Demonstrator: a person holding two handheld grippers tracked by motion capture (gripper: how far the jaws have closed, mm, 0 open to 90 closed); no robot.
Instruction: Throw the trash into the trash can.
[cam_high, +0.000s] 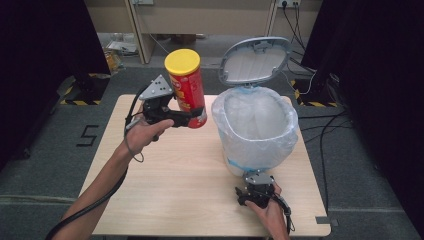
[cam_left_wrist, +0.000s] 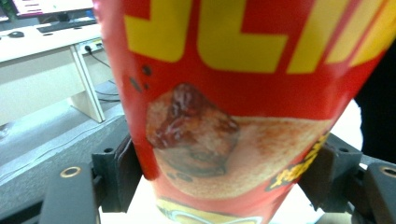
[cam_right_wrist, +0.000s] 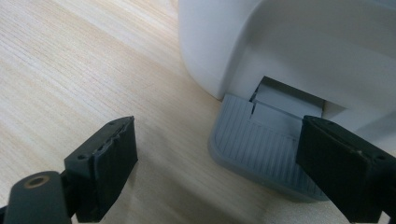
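While the left gripper (cam_high: 192, 119) clamps the red can (cam_high: 187, 87) above the table (cam_high: 165, 175) beside the open bin (cam_high: 255, 132), the right gripper (cam_right_wrist: 215, 154), jaws wide and empty, meets its pedal (cam_right_wrist: 254, 147) near the front edge

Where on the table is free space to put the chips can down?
The table is bare left of the bin and along its near edge, beside the right claw. The left claw holds the chips can above that open part. The right side is crowded: bin, pedal and right claw.
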